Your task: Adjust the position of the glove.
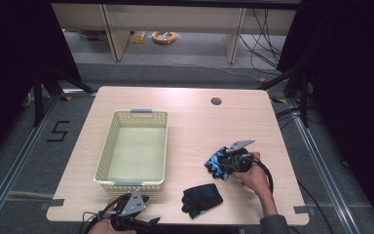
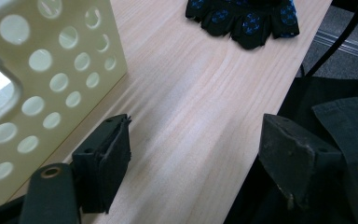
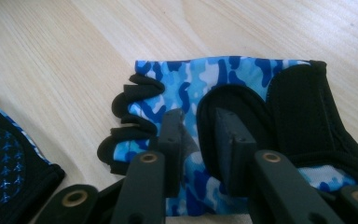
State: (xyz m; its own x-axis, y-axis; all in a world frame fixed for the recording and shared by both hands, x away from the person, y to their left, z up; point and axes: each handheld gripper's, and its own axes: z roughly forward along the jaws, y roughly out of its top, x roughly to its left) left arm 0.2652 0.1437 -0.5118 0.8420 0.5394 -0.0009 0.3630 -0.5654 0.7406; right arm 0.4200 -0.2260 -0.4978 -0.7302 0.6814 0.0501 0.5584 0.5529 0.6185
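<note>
Wooden table (image 1: 195, 122): basket (image 1: 108, 151) holds nothing; right hand-held gripper (image 3: 199, 123) pinching camo glove (image 3: 242, 84); left hand-held gripper (image 2: 196, 154) wide.

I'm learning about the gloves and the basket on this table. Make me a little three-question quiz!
1. True or false: the basket has a glove lying inside it.
2. Which glove is the right tool pinching? A) the blue camouflage glove B) the black glove
3. Fill in: the left tool hovers with its jaws wide ____ over the table.

Key: 1 false. 2 A; its jaws squeeze a fold of the fabric. 3 open; nothing sits between them.
</note>
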